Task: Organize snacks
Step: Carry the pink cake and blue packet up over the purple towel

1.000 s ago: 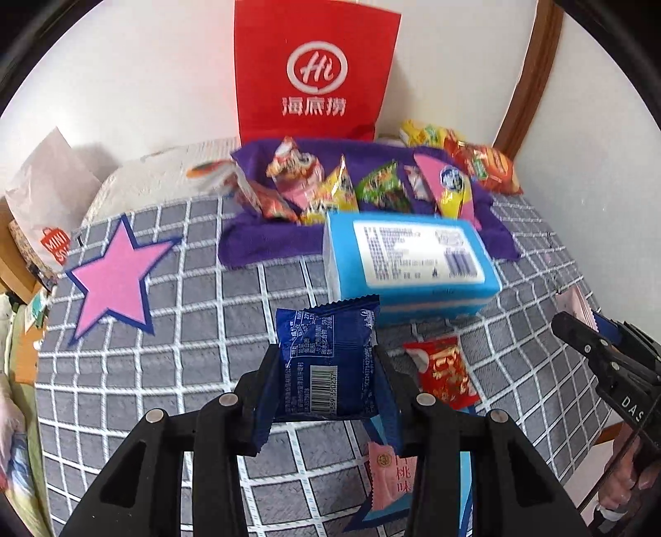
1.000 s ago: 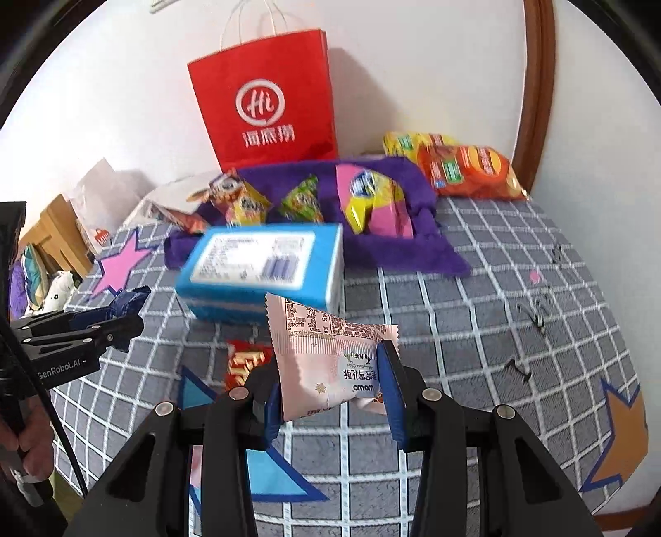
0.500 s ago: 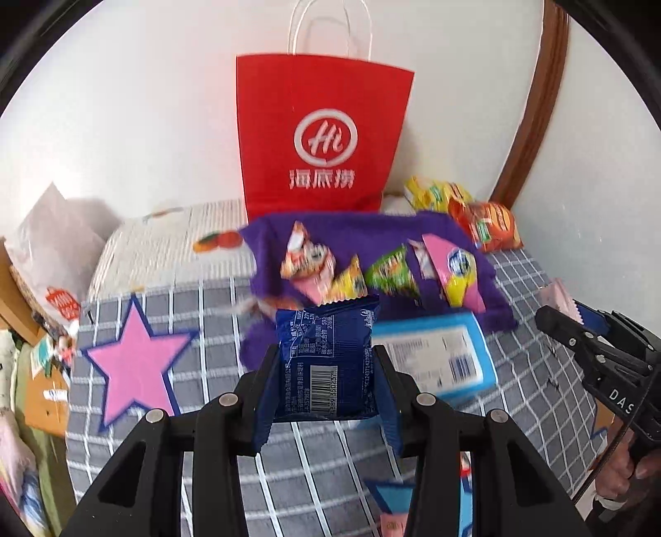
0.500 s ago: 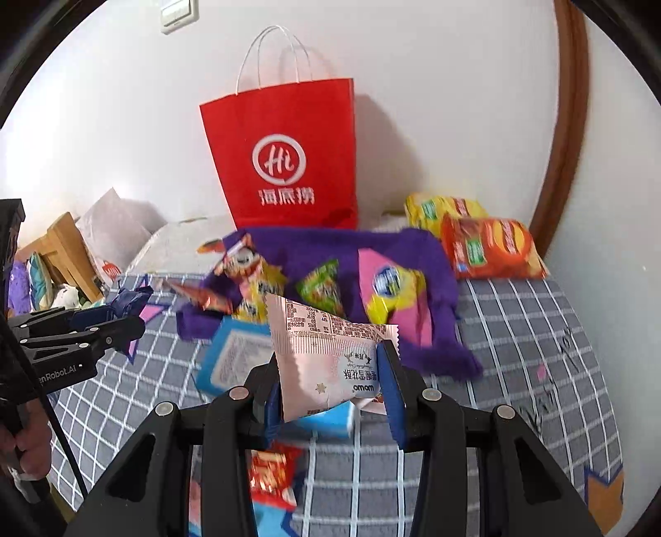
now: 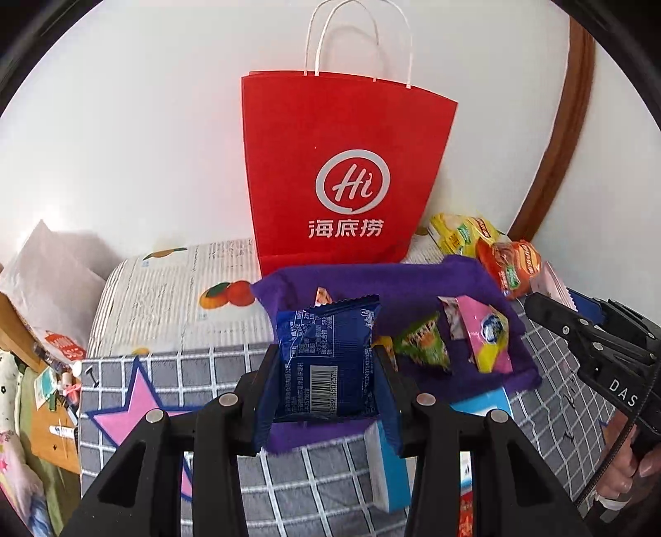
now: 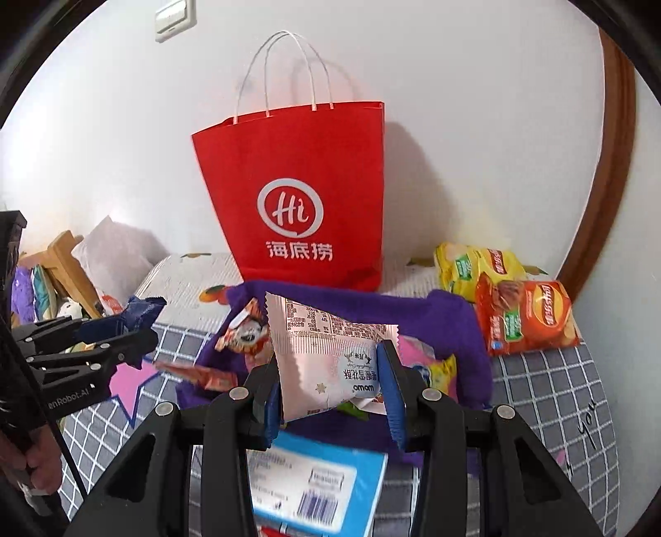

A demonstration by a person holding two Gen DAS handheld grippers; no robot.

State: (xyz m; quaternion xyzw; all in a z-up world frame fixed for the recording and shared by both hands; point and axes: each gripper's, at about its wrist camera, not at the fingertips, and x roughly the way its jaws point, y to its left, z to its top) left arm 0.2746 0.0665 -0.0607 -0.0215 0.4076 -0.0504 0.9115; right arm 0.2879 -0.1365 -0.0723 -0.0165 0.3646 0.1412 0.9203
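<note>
Left tongs (image 5: 326, 371) gripping blue packet (image 5: 328, 363), right tongs (image 6: 330, 388) gripping pink packet (image 6: 330, 363), red bag (image 6: 297, 198) ahead

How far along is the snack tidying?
Partway. Several snacks already lie on the purple cloth. In hand: the left gripper clamps a blue packet, the right gripper a pink packet. Left: chip bags, blue box.

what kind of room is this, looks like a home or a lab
Most likely a home, perhaps a bedroom or spare room. A grey checked cloth with star shapes covers the surface, a red paper shopping bag leans on a plain white wall, and a light switch and household clutter sit nearby.
</note>
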